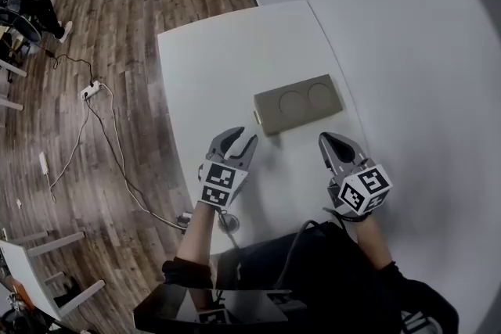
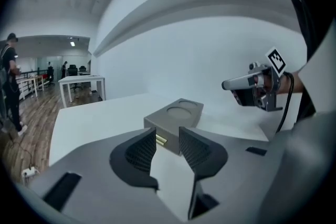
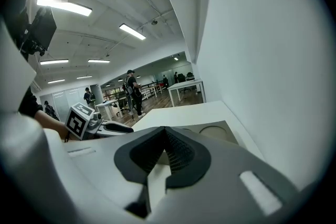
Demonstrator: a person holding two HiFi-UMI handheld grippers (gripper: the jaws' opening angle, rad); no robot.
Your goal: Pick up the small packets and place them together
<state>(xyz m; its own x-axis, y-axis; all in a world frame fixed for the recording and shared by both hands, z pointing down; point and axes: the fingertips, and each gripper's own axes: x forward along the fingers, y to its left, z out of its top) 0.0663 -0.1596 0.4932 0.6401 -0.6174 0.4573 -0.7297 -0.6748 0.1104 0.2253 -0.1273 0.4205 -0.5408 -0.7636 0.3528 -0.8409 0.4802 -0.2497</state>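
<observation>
taupe box (image 1: 298, 105) with two round recesses sits on the white table (image 1: 211, 59); no packets in view. my left hand-held gripper (image 1: 239, 140) gapes empty toward its brass catch (image 2: 161, 139); my right hand-held gripper (image 1: 326, 138) is closed, empty. the box looks rigid and likely light, best pinched at the catch edge.

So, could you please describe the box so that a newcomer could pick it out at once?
Start at the white table against the white wall. Just beyond the left gripper and the right gripper lies a flat grey-brown box. It is the only box in view, with two round recesses in its top and a small brass clasp on one short side.
</observation>
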